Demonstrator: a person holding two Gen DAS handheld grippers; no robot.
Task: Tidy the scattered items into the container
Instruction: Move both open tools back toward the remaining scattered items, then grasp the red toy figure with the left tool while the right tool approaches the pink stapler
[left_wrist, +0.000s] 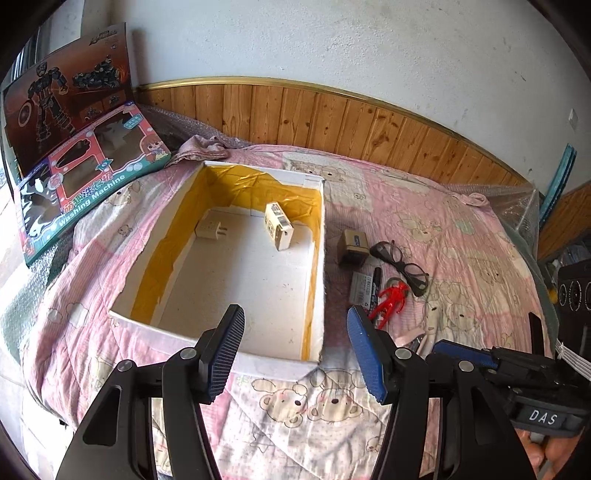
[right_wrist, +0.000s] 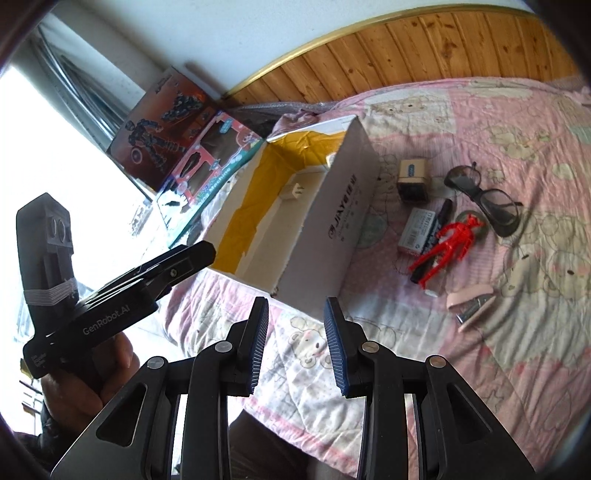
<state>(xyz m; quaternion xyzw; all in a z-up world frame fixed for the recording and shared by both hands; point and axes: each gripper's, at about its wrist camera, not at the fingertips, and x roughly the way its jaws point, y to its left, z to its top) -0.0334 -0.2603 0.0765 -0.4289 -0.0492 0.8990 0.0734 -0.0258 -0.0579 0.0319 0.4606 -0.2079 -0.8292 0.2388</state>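
Both my grippers, left (left_wrist: 295, 347) and right (right_wrist: 295, 347), empty with jaws apart; stapler (right_wrist: 471, 304) lies right-forward, nearer my right.

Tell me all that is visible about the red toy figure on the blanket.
The red toy figure looks like thin glossy plastic, shaped as a small person with spread arms and legs. It lies flat on the pink bear-print blanket, to the right of the white box. It lies across a black marker and beside a small grey packet, close to the dark glasses. No gripper touches it.
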